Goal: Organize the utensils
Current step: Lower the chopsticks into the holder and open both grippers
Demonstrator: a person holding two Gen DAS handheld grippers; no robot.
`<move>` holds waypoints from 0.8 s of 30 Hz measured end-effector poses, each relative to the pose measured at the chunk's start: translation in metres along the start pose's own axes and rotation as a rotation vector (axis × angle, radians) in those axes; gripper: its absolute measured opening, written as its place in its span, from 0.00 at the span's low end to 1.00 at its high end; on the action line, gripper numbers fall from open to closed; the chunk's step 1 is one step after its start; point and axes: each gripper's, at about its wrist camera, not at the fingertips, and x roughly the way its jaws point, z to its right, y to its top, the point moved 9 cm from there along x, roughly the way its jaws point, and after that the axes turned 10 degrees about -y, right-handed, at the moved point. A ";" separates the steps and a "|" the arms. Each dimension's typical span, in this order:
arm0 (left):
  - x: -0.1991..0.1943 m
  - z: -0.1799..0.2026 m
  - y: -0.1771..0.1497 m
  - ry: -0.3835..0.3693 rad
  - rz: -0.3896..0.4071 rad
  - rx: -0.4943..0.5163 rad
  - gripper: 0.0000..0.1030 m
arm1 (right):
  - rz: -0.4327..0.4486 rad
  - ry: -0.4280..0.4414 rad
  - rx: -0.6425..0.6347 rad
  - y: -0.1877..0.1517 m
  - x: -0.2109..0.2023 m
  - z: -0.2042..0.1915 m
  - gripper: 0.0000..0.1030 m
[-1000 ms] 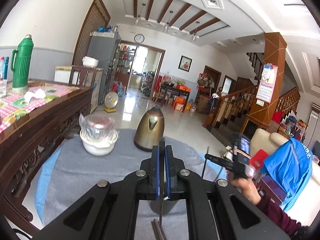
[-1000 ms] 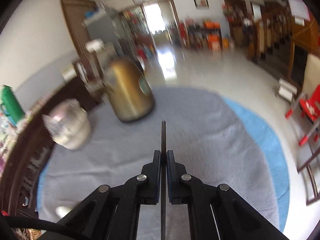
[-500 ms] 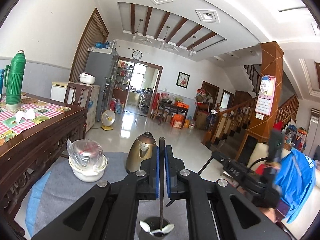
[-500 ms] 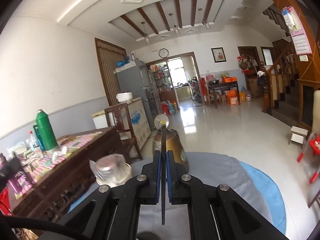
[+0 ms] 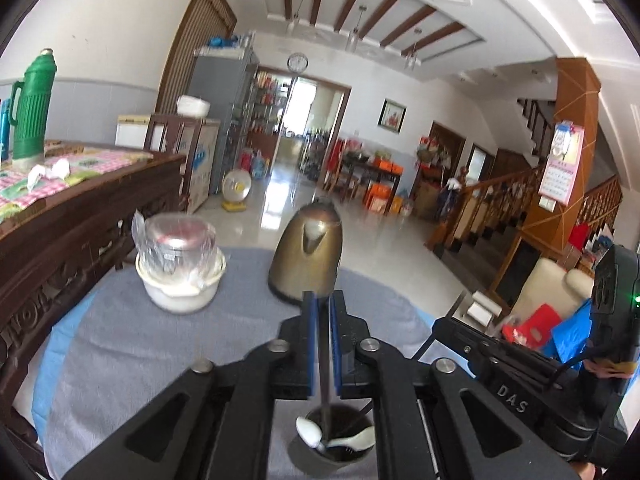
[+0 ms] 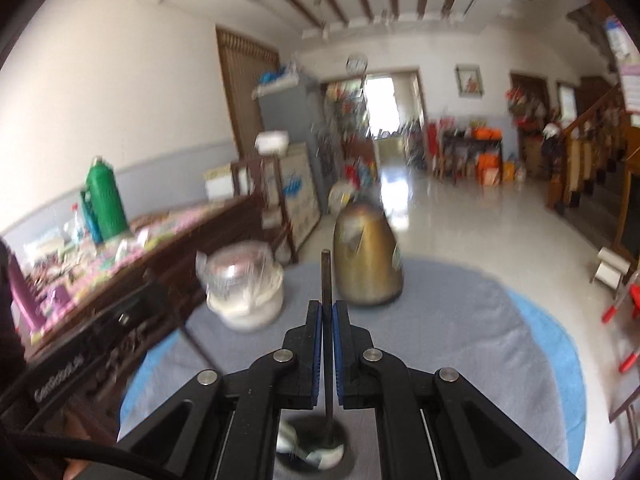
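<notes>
Since a second ago the left gripper (image 5: 324, 344) has come over the dark cup (image 5: 334, 436) just below its fingers, which are opening around a thin rod now dipping into it, while the right gripper (image 6: 327, 344) stays clenched on its own rod (image 6: 327, 280).

A bronze-gold kettle (image 5: 306, 254) stands on a grey cloth (image 5: 132, 344) edged in light blue. Left of the kettle: a white bowl (image 5: 180, 290), a pink checked tablecloth (image 5: 76, 170), a green flask (image 5: 31, 106). Both grippers' pads (image 5: 311, 344) are blue.
</notes>
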 end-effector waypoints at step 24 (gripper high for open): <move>-0.118 0.026 -0.110 0.141 -0.109 0.076 0.79 | -0.055 -0.033 0.327 -0.111 -0.105 0.106 0.22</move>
